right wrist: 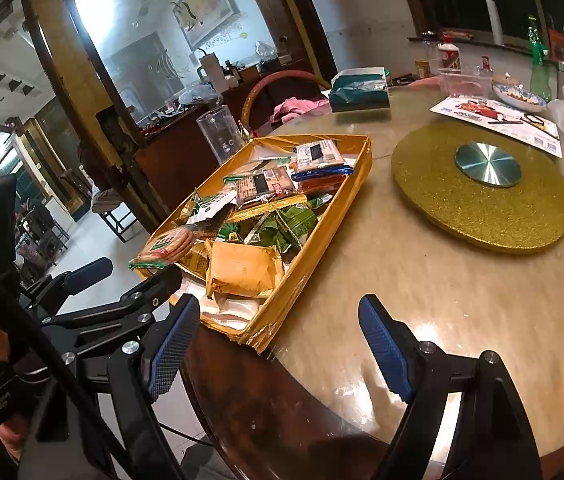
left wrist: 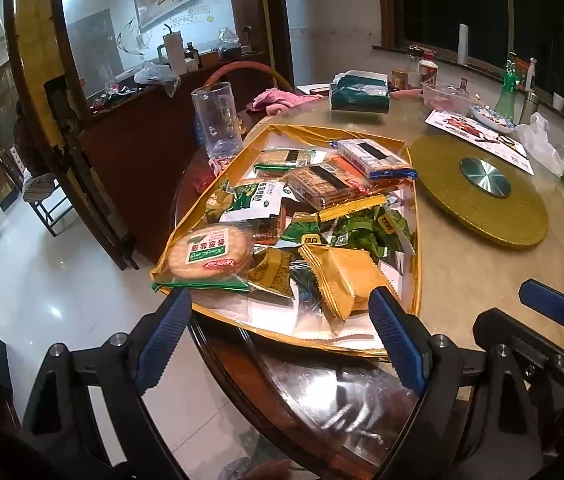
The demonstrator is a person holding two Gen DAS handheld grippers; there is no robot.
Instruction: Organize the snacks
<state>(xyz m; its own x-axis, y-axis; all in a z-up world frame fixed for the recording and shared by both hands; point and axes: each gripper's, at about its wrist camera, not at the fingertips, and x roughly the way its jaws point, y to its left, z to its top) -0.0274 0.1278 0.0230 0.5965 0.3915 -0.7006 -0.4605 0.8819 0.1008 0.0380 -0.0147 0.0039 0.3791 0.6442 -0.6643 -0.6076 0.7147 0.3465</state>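
A shallow gold tray (left wrist: pixel 417 264) sits at the round table's near edge, piled with wrapped snacks. Among them are a round cracker pack (left wrist: pixel 209 254) at the near left, a yellow packet (left wrist: pixel 346 276) in front, green packets (left wrist: pixel 356 230) in the middle, and long biscuit packs (left wrist: pixel 330 182) at the back. My left gripper (left wrist: pixel 282 328) hovers open just before the tray's near rim, nothing between its fingers. In the right wrist view the tray (right wrist: pixel 314 264) lies ahead to the left. My right gripper (right wrist: pixel 279 344) stands open over the table edge beside the tray's near corner, holding nothing.
A gold turntable (left wrist: pixel 482 196) with a metal hub lies right of the tray. A clear plastic cup (left wrist: pixel 217 120) stands behind the tray, with a green tissue box (left wrist: pixel 360 98), a green bottle (left wrist: pixel 506 92), a bowl and a flyer (left wrist: pixel 478 134) farther back. Left of the table is tiled floor.
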